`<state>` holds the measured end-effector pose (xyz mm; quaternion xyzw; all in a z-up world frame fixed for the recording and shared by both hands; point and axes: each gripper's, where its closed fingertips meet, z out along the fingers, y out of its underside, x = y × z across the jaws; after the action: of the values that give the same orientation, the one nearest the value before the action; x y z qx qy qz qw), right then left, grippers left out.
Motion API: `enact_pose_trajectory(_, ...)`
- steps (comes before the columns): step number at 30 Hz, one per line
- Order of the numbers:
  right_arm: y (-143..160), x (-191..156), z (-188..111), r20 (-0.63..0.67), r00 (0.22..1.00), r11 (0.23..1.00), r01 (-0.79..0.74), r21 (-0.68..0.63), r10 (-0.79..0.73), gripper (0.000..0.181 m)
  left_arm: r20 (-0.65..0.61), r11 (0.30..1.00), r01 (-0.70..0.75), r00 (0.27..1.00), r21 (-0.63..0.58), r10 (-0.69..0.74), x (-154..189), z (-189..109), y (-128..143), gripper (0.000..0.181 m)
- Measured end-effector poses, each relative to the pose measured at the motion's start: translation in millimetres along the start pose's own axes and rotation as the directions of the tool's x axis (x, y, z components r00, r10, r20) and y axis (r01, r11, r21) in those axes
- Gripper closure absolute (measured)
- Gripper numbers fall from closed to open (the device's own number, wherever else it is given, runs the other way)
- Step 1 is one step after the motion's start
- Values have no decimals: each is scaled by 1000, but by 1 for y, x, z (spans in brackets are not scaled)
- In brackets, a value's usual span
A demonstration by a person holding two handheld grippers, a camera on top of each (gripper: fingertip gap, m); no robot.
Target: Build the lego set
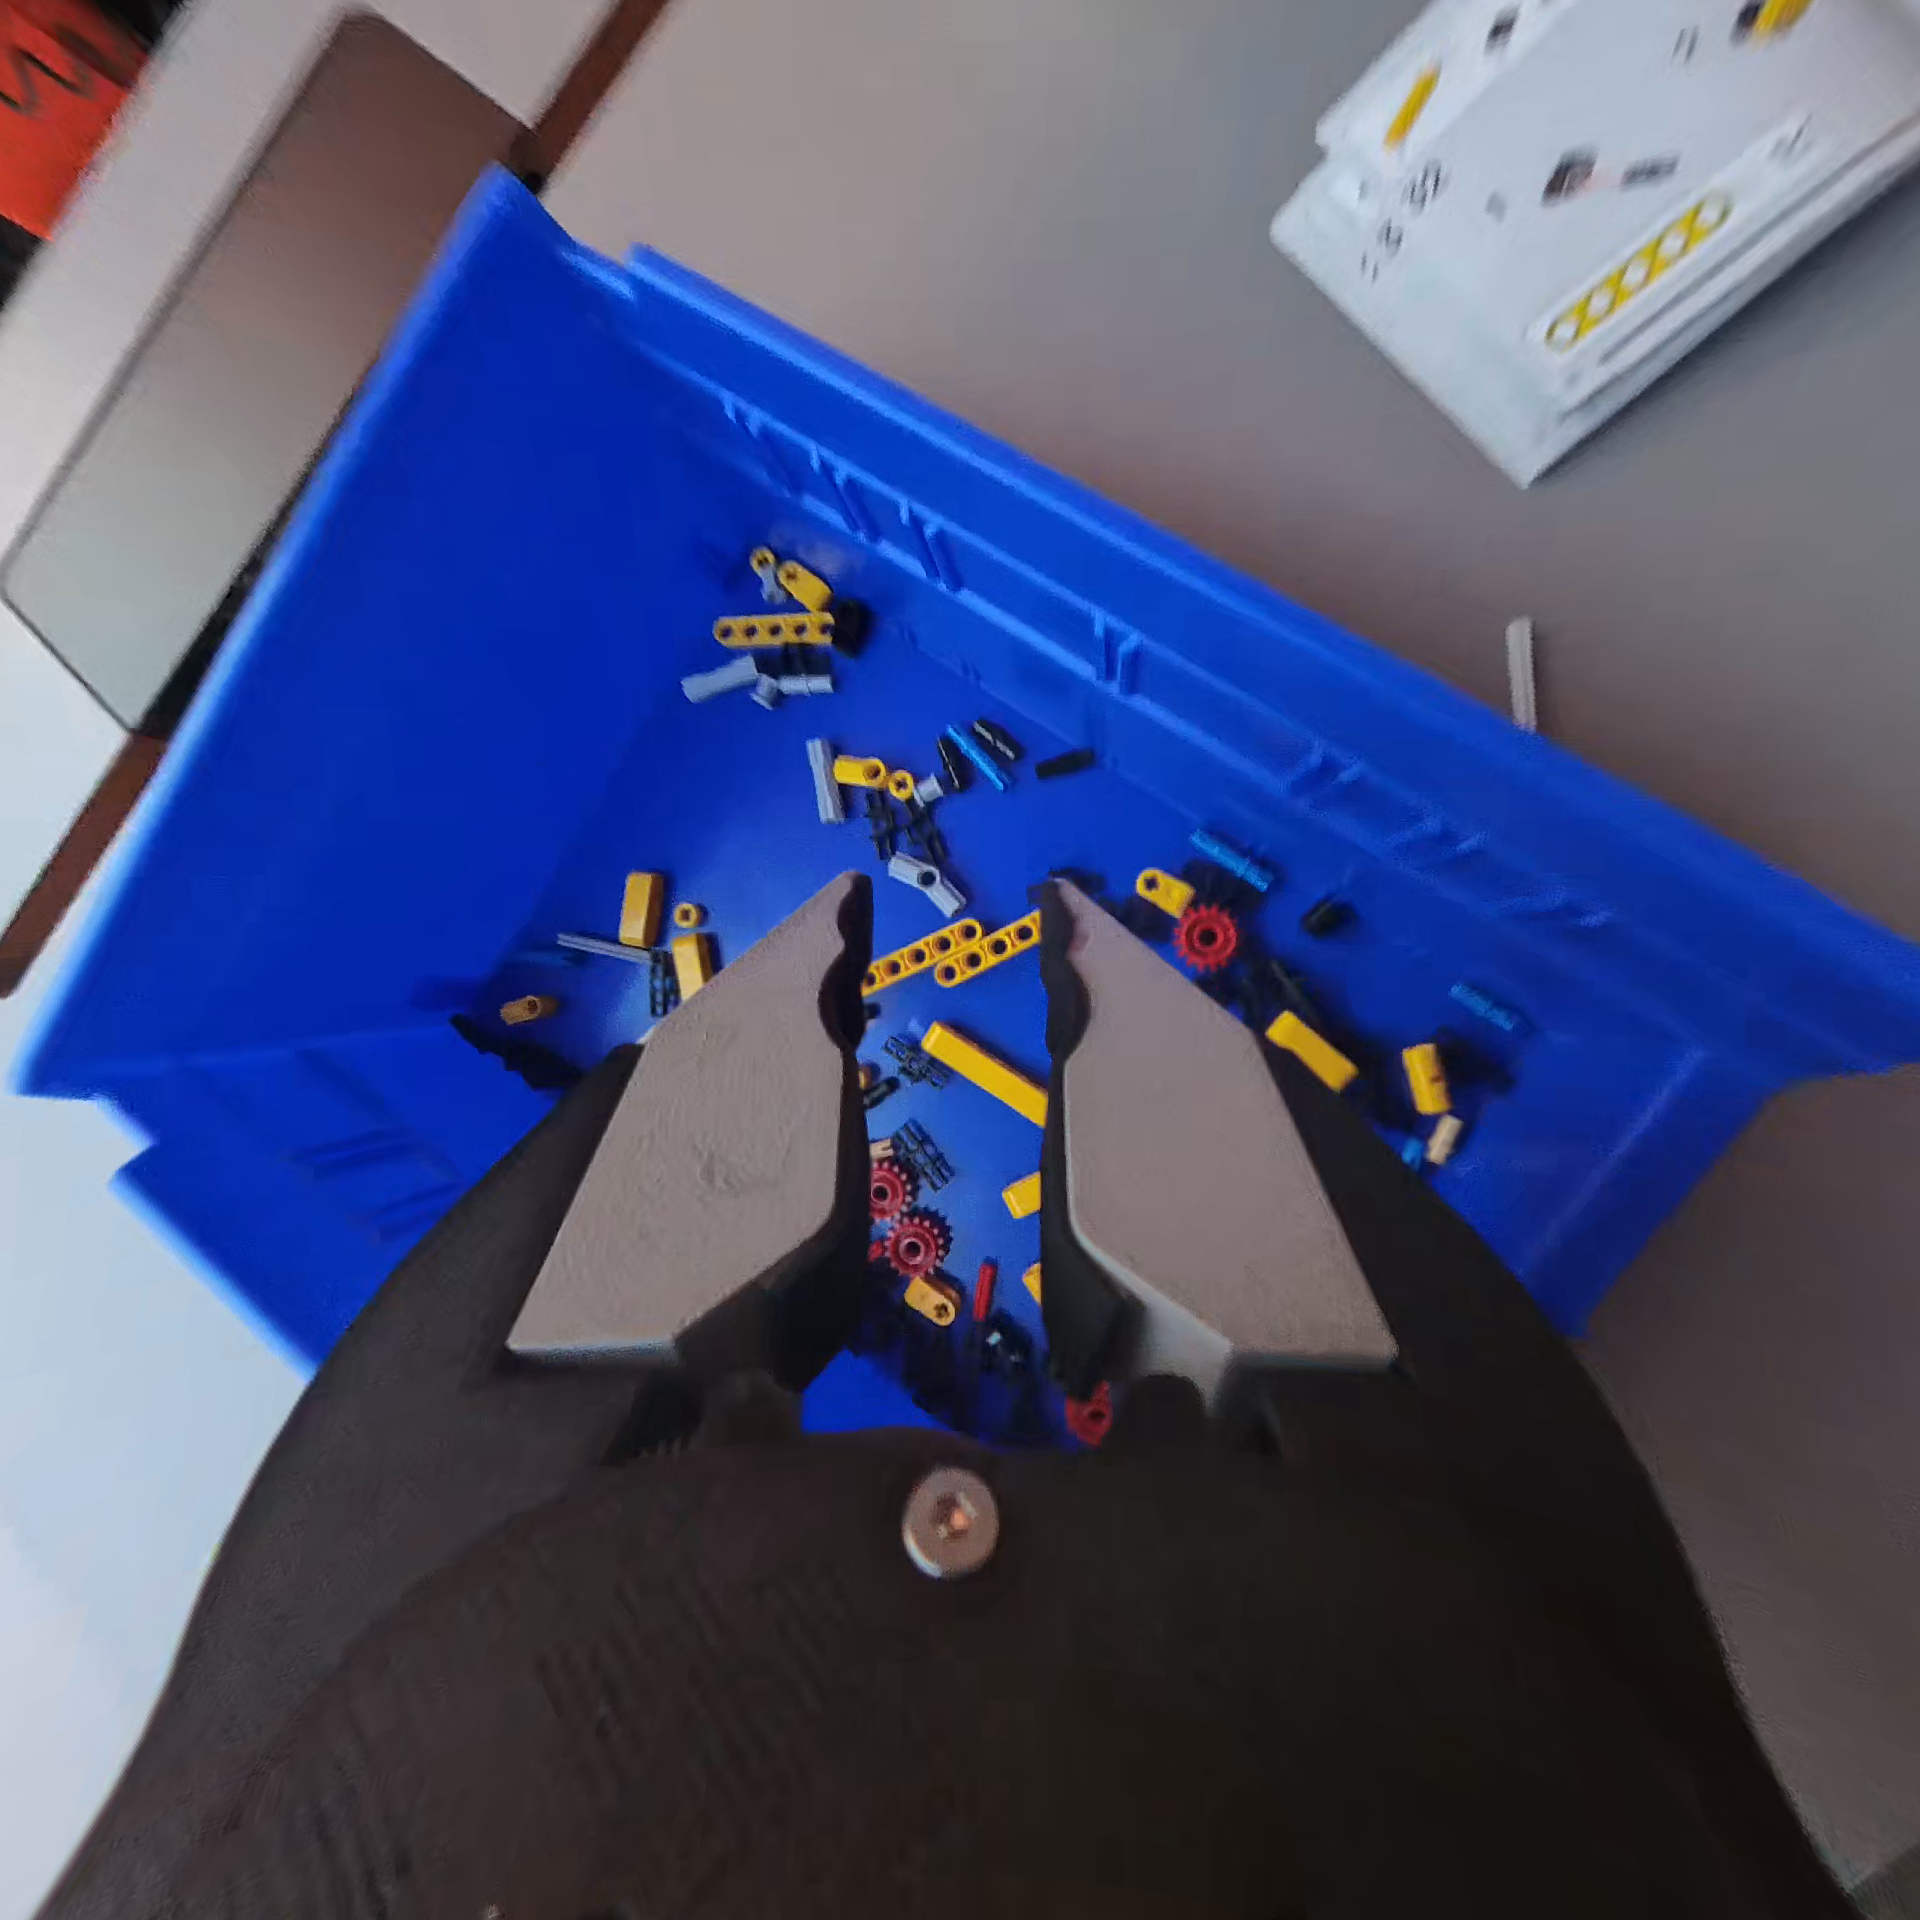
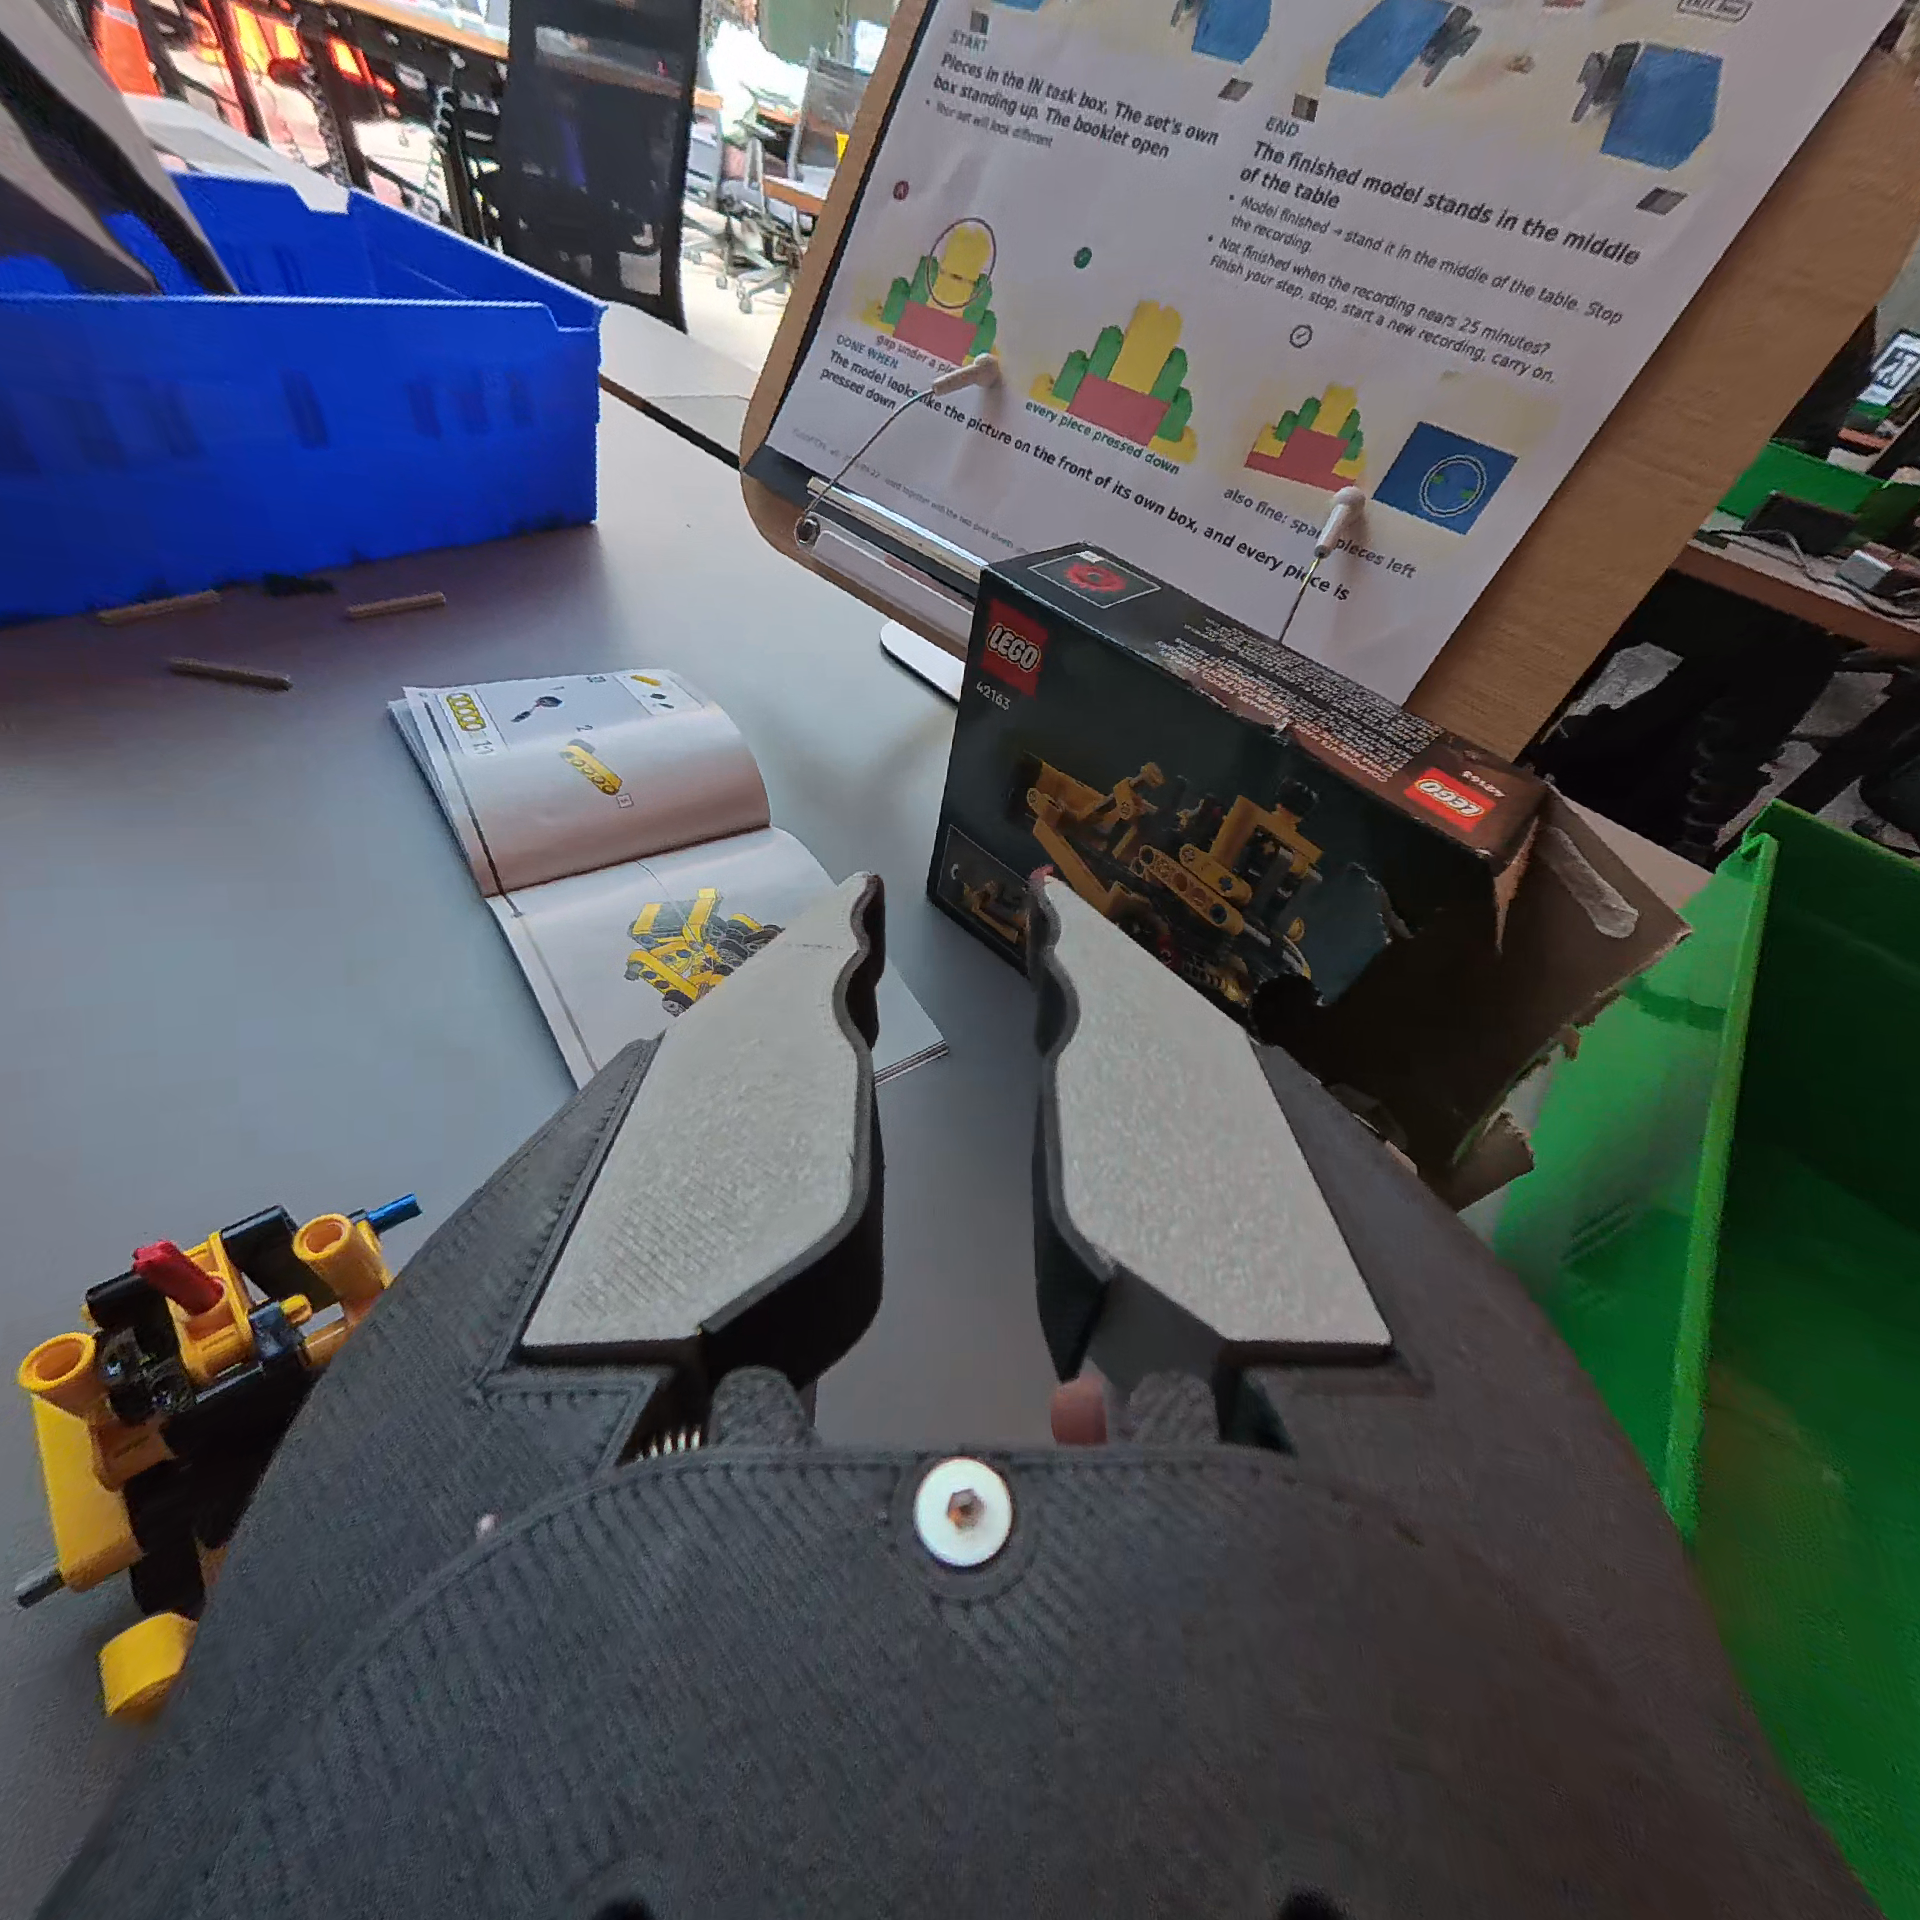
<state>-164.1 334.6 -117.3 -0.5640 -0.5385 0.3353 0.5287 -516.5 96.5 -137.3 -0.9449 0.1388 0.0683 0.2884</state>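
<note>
Two hand-held grippers, both spread and empty, pause mid-build of a yellow Lego vehicle.

The left hand-held gripper [image 1: 951, 899] hovers over a blue bin [image 1: 436, 582] of loose pieces [image 1: 935, 997]: yellow beams, black and blue pins, grey connectors and at least four red gears [image 1: 1203, 935]; the picture is blurred, so the small pins cannot be counted. This looks like the piece-picking step; the next move probably calls for lowering onto one piece and closing on it alone. The right hand-held gripper [image 2: 956, 904] hangs over the grey bench [image 2: 208, 987], its jaws apart, holding nothing. One partly built yellow-and-black model [image 2: 177, 1392] stands on the bench beside it. Ahead lie one open instruction booklet [image 2: 613, 821], one set box [image 2: 1226, 821], three small tan rods [image 2: 395, 605] and one green bin [image 2: 1714, 1195].
</note>
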Motion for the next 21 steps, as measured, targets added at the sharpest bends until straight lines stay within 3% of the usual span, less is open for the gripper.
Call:
enact_pose_trajectory(1, 0, 1, 0, -1, 1000, 1000, -5, 0, 5, 157, 1, 998, -29, 1000, -59, 29, -1, 9, 9, 151)
enact_pose_trajectory(3, 2, 2, 1, 3, 1000, 1000, -16, -4, 16, 157, 92, 987, -39, 994, -155, 54, -23, 22, 22, 152)
enact_pose_trajectory(8, 7, 0, 3, 6, 1000, 1000, -5, -25, 5, 157, 215, 959, 157, 971, -236, -106, -76, 31, 40, 155)
enact_pose_trajectory(13, 4, -1, 2, 11, 1000, 1000, -2, -15, 2, 158, 148, 898, 187, 979, -399, -138, -81, 48, 67, 157)
enact_pose_trajectory(21, 2, 1, 0, 15, 1000, 1000, -6, -5, 6, 159, 112, 844, 223, 975, -487, -193, -79, 66, 73, 174)
